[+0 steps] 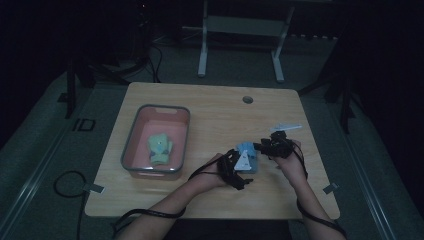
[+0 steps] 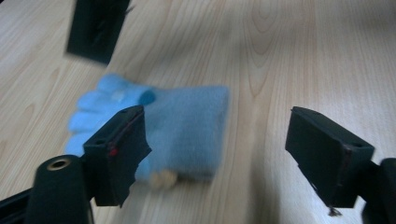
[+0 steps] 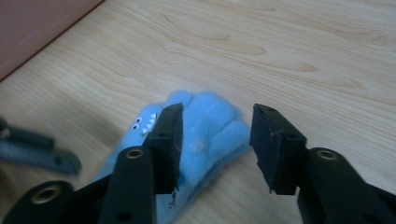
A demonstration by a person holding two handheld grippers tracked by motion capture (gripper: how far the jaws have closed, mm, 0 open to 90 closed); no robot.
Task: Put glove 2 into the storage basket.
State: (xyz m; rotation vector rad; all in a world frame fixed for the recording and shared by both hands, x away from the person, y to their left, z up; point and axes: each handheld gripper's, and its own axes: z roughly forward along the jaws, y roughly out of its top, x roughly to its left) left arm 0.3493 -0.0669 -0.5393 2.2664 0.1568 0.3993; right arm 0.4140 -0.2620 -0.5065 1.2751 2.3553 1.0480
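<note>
On the wooden bench point(image 1: 210, 107), right of centre and near the person's edge, lies a small blue plush toy point(image 1: 247, 152), and both grippers are gathered around it. From the high view the left gripper point(image 1: 238, 170) sits just at the toy's near-left side and the right gripper point(image 1: 266, 146) just at its right, the two hands close together with cables trailing back along the forearms.

Seen from the left gripper view, the blue plush toy point(image 2: 182, 126) lies flat on the wood with its lumpy toes pointing left. The left gripper point(image 2: 215, 156) has its jaws spread wide: one jaw overlaps the toy's near edge, the other stands well apart over bare wood, so nothing is pinched. A jaw of the other gripper hangs at the top left of that picture.

Looking along the right gripper view, the toy point(image 3: 212, 123) shows a small face with white teeth and eyes near its left side. The right gripper point(image 3: 217, 147) has its jaws spread too, straddling the upper part of the toy; the left jaw is against the plush, the right jaw clear of it over the wood, with no squeeze visible.

Off to the left of the bench stands a shallow pink bin point(image 1: 134, 135) with a grey rim, holding a pale green plush toy point(image 1: 160, 148), well apart from the hands.
</note>
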